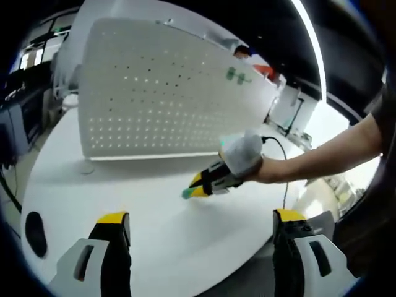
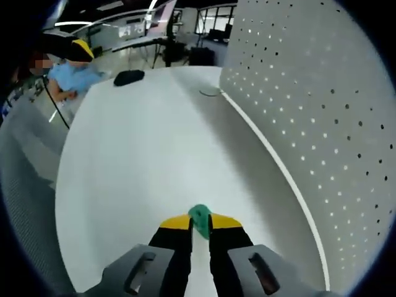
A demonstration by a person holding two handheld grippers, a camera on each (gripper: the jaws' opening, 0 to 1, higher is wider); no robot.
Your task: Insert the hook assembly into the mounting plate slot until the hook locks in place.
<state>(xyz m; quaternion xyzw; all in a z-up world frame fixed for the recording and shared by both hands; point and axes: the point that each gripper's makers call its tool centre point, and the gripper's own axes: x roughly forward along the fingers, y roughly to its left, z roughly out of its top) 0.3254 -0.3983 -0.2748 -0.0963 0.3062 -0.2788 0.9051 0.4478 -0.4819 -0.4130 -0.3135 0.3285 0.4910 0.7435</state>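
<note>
**Hook in the right gripper, pegboard not yet reached**

The right gripper (image 2: 199,230) has its yellow-tipped jaws pressed together on a small green hook (image 2: 199,219), which pokes out just past the tips. In the left gripper view the same gripper (image 1: 197,187) hovers low over the white counter (image 1: 154,229), held by a gloved hand (image 1: 242,154), with the green piece at its tip close to the surface. The left gripper (image 1: 201,224) is spread wide and holds nothing.

The white perforated mounting plate (image 1: 161,93) stands upright on the counter, and the hook is apart from it, in front of its lower edge. Another green piece (image 1: 237,76) already sits high on the plate.

The step in hand looks like carrying the hook to the plate. Next, the hook probably has to be lifted off counter level, turned to face the holes (image 2: 297,99), lined up with one slot, and pushed until it catches.
</note>
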